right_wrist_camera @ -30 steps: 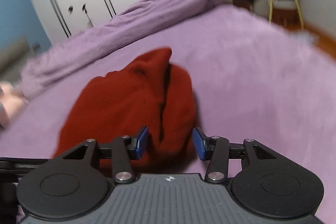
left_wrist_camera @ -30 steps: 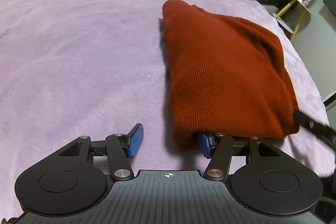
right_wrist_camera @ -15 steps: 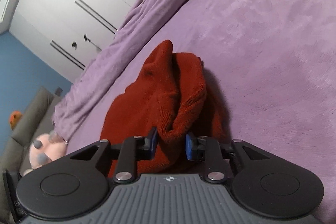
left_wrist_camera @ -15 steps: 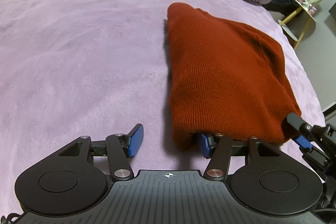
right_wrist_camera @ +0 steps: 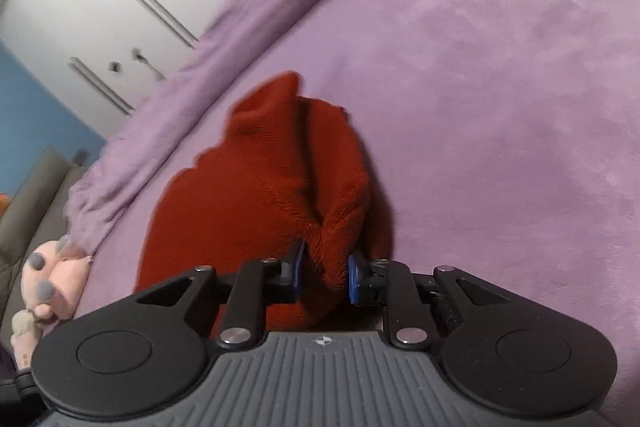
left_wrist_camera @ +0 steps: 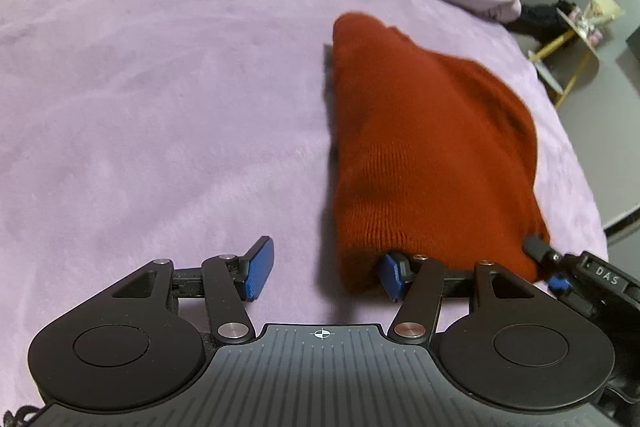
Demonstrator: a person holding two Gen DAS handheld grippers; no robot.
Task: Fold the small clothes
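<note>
Lying on the purple bed [left_wrist_camera: 168,99], the red sweater [left_wrist_camera: 424,147] sits right of the left gripper [left_wrist_camera: 326,273], whose jaws spread wide, one tip under its hem; the right gripper [right_wrist_camera: 324,273] pinches a bunched fold of its near edge.

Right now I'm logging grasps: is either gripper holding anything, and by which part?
The right gripper pinches a bunched fold at the red knit's near edge. The left gripper is open, holding nothing.
</note>
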